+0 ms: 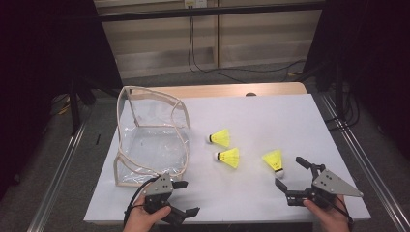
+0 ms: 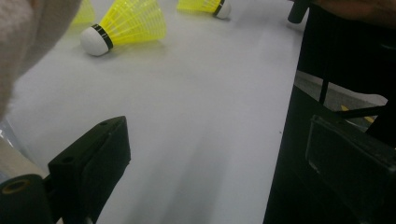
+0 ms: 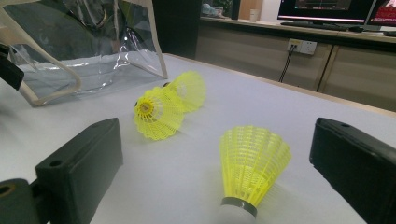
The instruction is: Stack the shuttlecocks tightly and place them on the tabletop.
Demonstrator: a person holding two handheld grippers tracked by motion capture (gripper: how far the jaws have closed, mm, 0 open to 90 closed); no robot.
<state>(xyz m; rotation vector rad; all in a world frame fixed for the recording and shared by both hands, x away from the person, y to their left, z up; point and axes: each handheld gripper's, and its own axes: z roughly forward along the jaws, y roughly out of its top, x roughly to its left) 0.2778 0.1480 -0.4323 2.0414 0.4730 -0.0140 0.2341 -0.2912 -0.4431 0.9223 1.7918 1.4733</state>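
Right gripper [image 1: 291, 175] is held wide open and empty, its jaws standing on either side of the nearest shuttlecock [image 1: 274, 161], which lies on the white tabletop [image 1: 270, 121] with its cork toward the gripper. For a sound grasp, the jaws are best lowered around the cork and its black band rather than the yellow skirt, which would probably crush or spring away. Closing should be gentle, since the shuttlecock is light and likely to roll. Two more shuttlecocks [image 1: 228, 157] lie just beside each other near the clear bag [image 1: 150, 140], whose mouth looks open. Left gripper [image 1: 186, 198] is also held open, empty, beside the bag's near corner.
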